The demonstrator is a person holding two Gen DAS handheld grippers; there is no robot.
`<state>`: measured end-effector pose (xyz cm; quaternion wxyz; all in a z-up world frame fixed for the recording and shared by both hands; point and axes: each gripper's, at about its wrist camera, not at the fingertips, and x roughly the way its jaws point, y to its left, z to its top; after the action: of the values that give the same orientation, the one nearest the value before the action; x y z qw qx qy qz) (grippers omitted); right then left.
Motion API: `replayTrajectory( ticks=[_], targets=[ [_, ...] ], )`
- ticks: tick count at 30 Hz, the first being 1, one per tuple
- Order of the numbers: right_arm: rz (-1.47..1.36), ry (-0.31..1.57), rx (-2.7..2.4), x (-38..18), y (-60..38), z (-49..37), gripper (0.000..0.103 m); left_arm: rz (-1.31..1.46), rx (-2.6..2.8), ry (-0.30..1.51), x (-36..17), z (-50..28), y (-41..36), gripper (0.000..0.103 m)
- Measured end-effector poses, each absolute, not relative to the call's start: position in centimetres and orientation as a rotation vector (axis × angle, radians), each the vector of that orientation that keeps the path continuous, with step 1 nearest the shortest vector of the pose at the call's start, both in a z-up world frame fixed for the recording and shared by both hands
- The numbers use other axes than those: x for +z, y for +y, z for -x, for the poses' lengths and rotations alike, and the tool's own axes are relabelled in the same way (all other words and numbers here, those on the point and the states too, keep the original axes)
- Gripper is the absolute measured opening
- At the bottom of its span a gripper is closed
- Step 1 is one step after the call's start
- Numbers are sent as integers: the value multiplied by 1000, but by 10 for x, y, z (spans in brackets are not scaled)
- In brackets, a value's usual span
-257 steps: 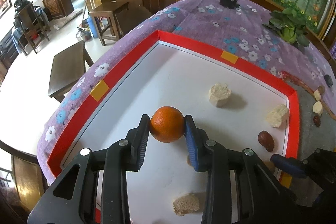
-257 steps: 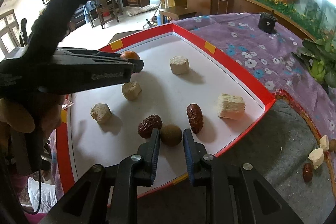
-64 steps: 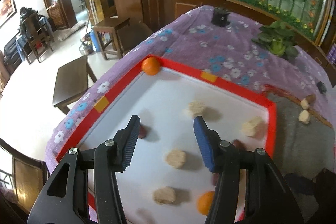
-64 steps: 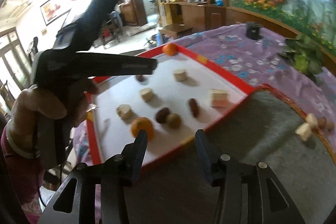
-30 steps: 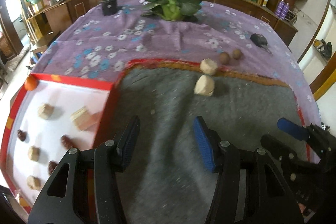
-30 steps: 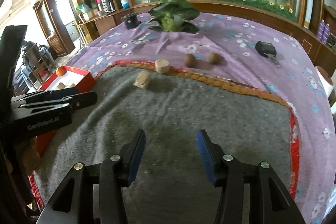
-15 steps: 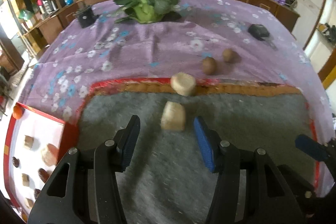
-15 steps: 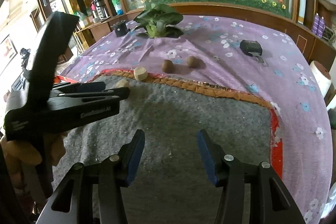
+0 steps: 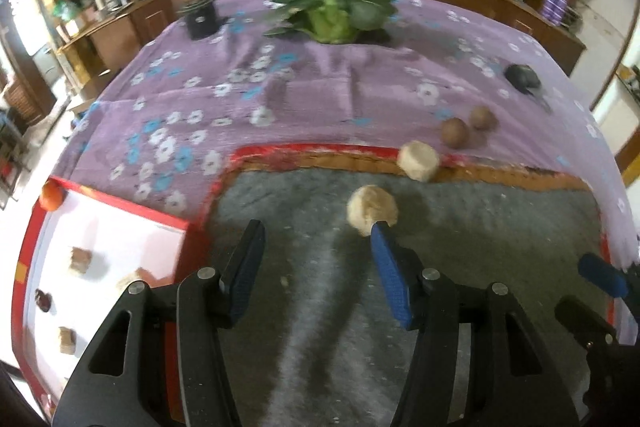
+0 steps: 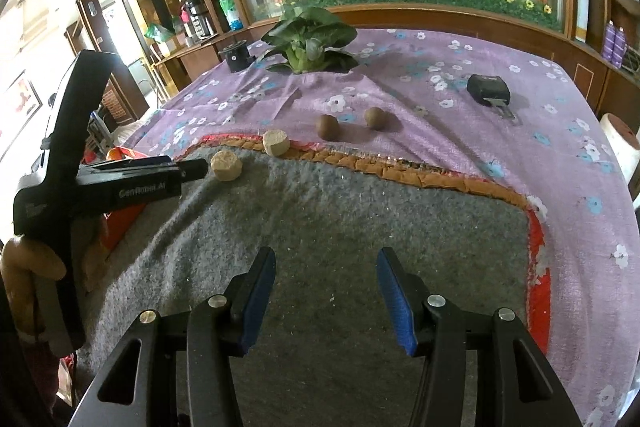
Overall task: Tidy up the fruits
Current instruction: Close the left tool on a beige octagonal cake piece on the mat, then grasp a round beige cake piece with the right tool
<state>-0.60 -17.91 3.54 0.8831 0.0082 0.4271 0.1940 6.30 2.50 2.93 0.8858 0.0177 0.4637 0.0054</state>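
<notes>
Left wrist: grey mat [image 9: 460, 267] on purple floral cloth [image 9: 320, 83], wood cabinets behind. Left gripper [image 9: 318, 255] jaws apart, empty; right fingertip just at a tan puck [image 9: 370, 209]. Second puck [image 9: 418, 159] on the mat's far edge, two brown fruits [image 9: 454, 133] beyond on the cloth. Tray [image 9: 28, 247] at left, orange [image 9: 51, 195] in its far corner.

Right wrist: right gripper [image 10: 326, 281] jaws wide, empty over mat. Cabbage [image 10: 308, 43] and black fob [image 10: 488, 89] toward the cloth's far edge.

A purple floral cloth [image 10: 460, 131] covered the table, with a grey felt mat [image 10: 360, 211] on it and a red-rimmed tray [image 9: 116, 211] left of the mat.
</notes>
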Motion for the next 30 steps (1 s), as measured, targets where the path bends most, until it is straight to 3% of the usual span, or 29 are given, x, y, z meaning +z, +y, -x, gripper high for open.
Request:
replayTrajectory(
  ticks=[14,16,30],
  targets=[
    [-15,911,403,29,-179,3,51,-81,-39,989,10,-82,0,54],
    [-9,913,407,30,-177,3,51,-41,-64,991,10,-84,6,27],
    [95,888,489,33,-121,-50,51,26,-51,927,37,-54,38,27]
  ],
)
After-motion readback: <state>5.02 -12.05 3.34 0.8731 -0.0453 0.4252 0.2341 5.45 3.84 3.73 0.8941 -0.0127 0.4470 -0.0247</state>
